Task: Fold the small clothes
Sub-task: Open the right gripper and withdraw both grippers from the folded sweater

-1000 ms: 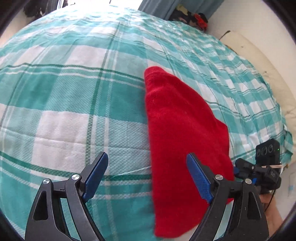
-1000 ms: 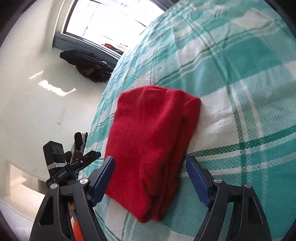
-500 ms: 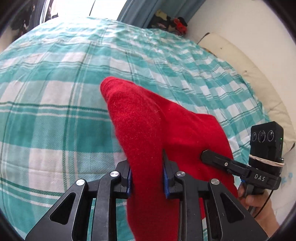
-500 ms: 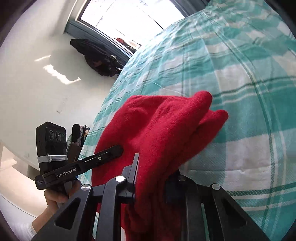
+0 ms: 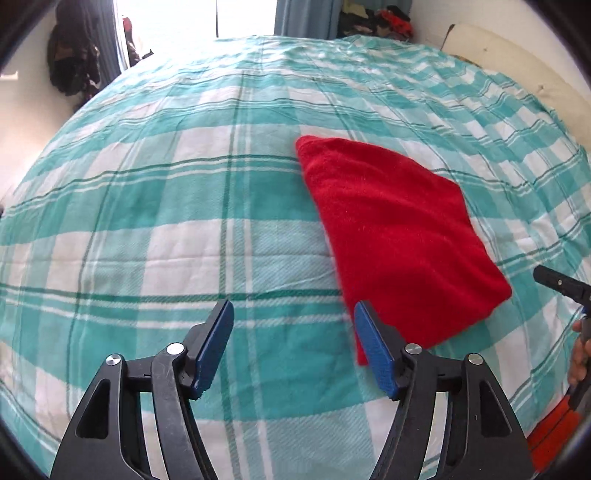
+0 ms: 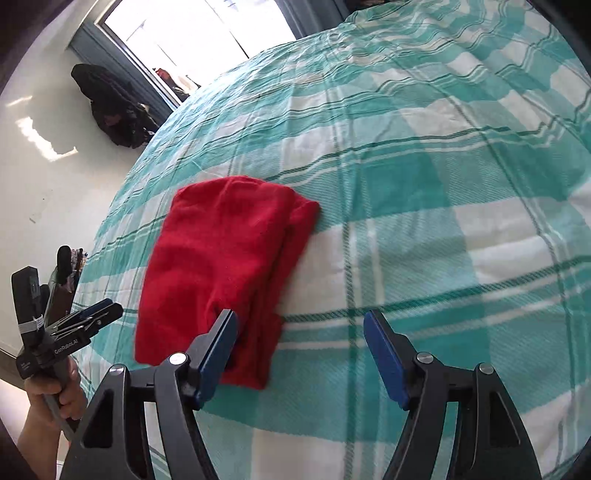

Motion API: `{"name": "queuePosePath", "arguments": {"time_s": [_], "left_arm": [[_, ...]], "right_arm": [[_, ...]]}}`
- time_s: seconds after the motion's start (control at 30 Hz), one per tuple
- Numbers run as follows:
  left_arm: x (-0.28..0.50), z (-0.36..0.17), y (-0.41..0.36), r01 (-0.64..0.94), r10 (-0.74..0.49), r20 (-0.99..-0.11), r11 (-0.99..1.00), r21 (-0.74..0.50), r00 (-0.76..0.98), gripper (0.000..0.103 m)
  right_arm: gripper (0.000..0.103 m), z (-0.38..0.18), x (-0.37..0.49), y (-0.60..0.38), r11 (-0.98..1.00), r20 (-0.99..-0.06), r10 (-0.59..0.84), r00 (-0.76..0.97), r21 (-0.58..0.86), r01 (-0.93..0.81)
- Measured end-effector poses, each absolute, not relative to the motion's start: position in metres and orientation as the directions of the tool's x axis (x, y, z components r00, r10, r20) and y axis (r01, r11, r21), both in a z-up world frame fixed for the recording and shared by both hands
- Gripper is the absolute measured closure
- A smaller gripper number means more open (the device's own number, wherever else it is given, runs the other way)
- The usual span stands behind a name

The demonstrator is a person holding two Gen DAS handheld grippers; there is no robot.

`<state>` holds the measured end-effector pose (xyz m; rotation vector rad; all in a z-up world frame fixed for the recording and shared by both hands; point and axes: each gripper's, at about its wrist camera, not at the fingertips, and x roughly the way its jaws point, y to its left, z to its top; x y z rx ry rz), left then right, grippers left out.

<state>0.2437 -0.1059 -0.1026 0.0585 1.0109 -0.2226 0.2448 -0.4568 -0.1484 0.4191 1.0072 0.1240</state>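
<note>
a teal-and-white checked bedspread [image 5: 155, 206] filling most of both views, stretched over the bed with light creases toward the far side. on it, a folded red garment [image 5: 399, 236], lying flat as a compact slab, its layered edges showing on the right side in the right wrist view [image 6: 221, 266]. left gripper [image 5: 293, 345] hovering near the garment's near corner, blue-padded jaws spread wide, nothing between them; the right-hand finger overlapping the garment's near edge in the picture, contact impossible to tell, the cloth otherwise lying ahead and to the right. right gripper [image 6: 299, 350] likewise spread wide and empty, the garment ahead and to its left, near edge passing behind the left-hand finger [image 6: 216, 350]. seen from the right wrist view at lower left, the left gripper's body in a bare hand [image 6: 51, 398], off the edge of the bed. dark clothing [image 6: 114, 110] heaped on the floor below a bright window [image 6: 192, 33].
</note>
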Motion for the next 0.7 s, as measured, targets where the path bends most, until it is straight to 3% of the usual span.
{"name": "queuePosePath", "arguments": {"time_s": [0.1, 0.17, 0.33, 0.7], "left_arm": [[0.201, -0.078, -0.105, 0.196, -0.092, -0.802, 0.98, 0.032, 0.591, 0.011], [0.178, -0.06, -0.107, 0.178, -0.048, -0.771, 0.98, 0.085, 0.635, 0.002], [0.139, -0.032, -0.103, 0.133, 0.018, -0.741, 0.981, 0.145, 0.671, 0.001], [0.094, -0.01, -0.078, 0.057, 0.056, -0.74, 0.99, 0.126, 0.67, 0.001]], "right_arm": [[0.01, -0.129, 0.191, -0.457, 0.941, -0.789, 0.188, 0.586, 0.314, 0.122], [0.004, -0.114, 0.161, -0.447, 0.957, -0.782, 0.13, 0.609, 0.259, 0.128], [0.004, -0.083, 0.111, -0.408, 0.979, -0.772, 0.049, 0.634, 0.162, 0.122], [0.001, -0.043, 0.074, -0.339, 0.994, -0.758, 0.065, 0.65, 0.104, 0.021]]}}
